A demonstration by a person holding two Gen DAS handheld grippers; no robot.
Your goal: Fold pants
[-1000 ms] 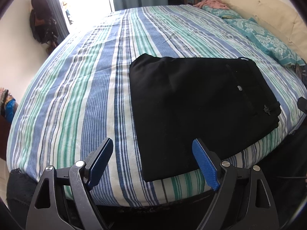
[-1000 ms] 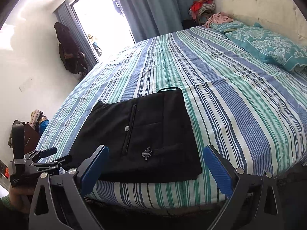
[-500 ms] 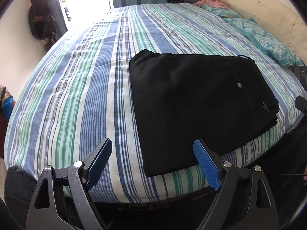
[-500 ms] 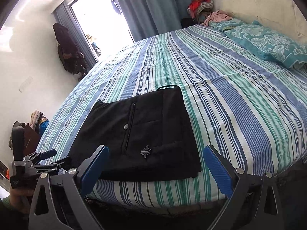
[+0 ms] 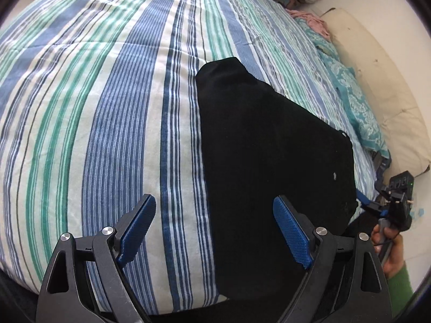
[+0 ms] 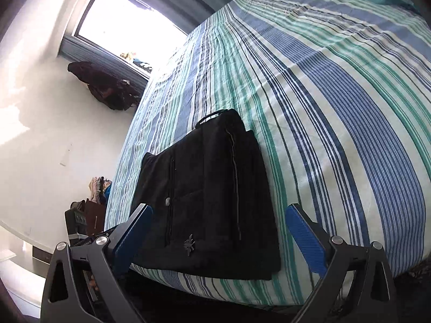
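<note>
Black pants lie folded into a flat rectangle near the front edge of the striped bed. My left gripper hovers open over the pants' left edge, with nothing pressed between its blue pads. In the right wrist view the pants show a zip, a button and a small metal emblem. My right gripper stands open just in front of their near edge, its fingers spread about as wide as the fold. The right gripper also shows at the far right of the left wrist view, held by a hand in a green sleeve.
Teal patterned pillows and a cream headboard lie along the bed's right side. A bright window, dark clothes hanging on the wall and bags on the floor are to the left of the bed.
Both grippers have come lower and closer to the bed and rolled, so both views are tilted. The pants fill more of each view and have not moved. Both grippers stay open.
</note>
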